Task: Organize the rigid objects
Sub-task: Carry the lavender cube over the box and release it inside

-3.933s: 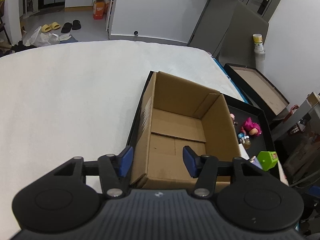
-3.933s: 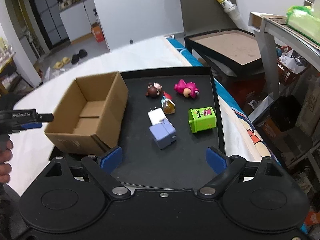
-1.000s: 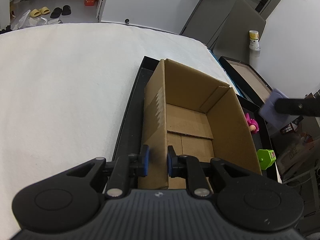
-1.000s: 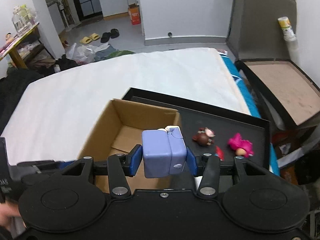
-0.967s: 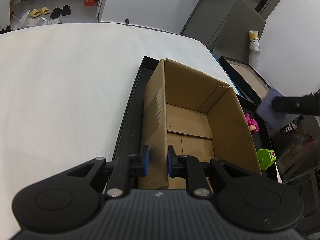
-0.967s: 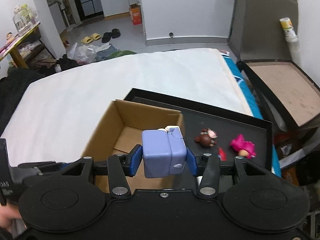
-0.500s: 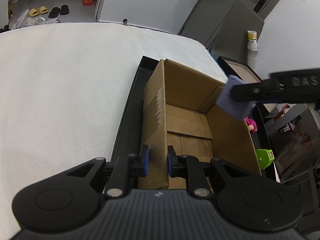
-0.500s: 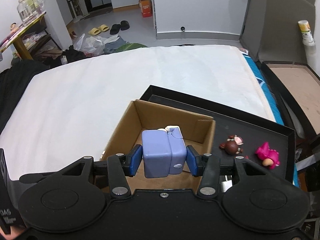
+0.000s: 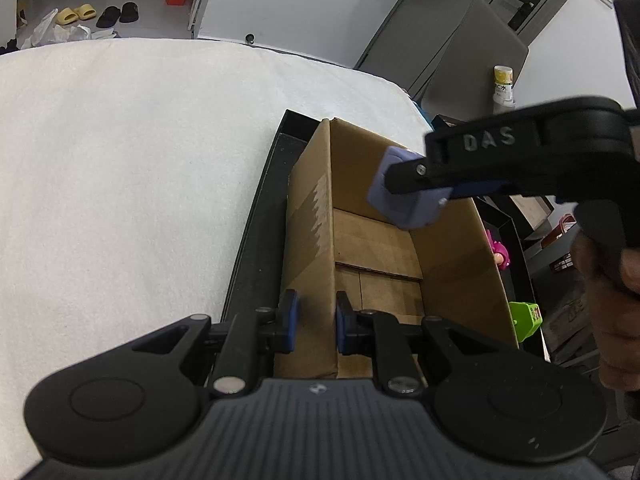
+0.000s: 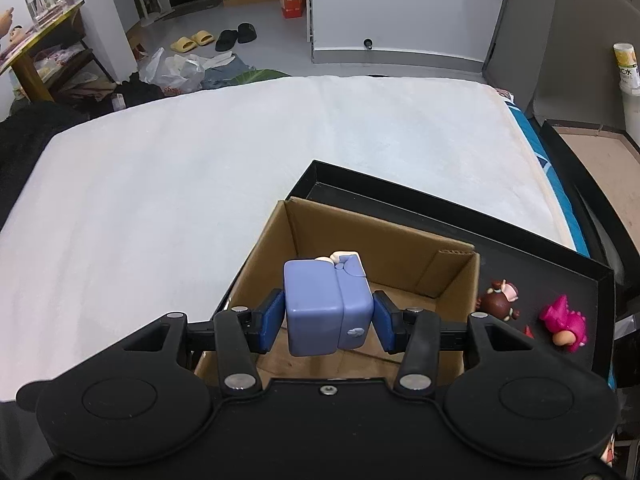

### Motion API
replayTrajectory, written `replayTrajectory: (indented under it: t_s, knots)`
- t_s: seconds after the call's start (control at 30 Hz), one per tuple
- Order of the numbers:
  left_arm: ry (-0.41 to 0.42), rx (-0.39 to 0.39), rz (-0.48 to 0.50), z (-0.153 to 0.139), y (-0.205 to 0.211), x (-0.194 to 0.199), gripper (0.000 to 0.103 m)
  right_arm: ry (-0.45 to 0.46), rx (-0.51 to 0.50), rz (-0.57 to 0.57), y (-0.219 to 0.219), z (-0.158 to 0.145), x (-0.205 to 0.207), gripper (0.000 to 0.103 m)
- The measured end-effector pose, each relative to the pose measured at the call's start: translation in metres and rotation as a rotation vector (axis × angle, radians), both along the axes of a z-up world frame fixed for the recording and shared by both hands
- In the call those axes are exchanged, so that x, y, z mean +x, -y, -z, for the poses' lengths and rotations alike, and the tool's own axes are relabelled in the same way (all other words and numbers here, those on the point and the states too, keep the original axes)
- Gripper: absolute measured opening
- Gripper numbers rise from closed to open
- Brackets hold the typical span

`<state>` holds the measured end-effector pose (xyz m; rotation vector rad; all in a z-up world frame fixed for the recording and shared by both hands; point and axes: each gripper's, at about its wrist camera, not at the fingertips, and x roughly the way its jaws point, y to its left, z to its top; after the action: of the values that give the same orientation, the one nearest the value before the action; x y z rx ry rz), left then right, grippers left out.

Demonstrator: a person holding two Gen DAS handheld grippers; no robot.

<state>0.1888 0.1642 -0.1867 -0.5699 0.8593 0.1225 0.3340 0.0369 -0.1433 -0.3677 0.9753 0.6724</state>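
Our left gripper is clamped on the near left wall of the cardboard box, one blue pad outside the wall and one inside. Our right gripper grips the lavender cube between its blue pads, and the cube hangs above the open box, clear of the cardboard floor.

From the left wrist we see the right gripper side-on: it reaches in over the box's right wall, with the cube at its tip and the hand behind it at the picture's right edge. That view also shows the bare floor of the box, and a green block and part of a pink figure on the black tray beyond the right wall.

From the right wrist we lose the left gripper, the hand and the green block. We gain the cube's face with a white part on its far top edge, the tray's far rim, and a brown figure and the pink figure lying just beside each other on the tray, right of the box. The tray sits on a white mattress.
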Motion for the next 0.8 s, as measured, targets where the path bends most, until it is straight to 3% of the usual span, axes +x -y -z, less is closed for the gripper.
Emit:
replayTrajectory:
  t_s: [0.33,0.6,0.8]
  knots:
    - [0.008,-0.017,-0.004,0.000,-0.004,-0.001,0.017,0.031,0.008,-0.013,-0.010,-0.004,-0.001,0.049]
    - [0.008,-0.025,0.000,0.000,-0.006,-0.003,0.018,0.055,0.017,-0.020,0.013,-0.028,-0.012,0.049]
    - [0.006,-0.012,0.004,-0.002,-0.005,-0.002,0.018,0.077,0.041,0.007,0.045,-0.048,-0.018,0.056]
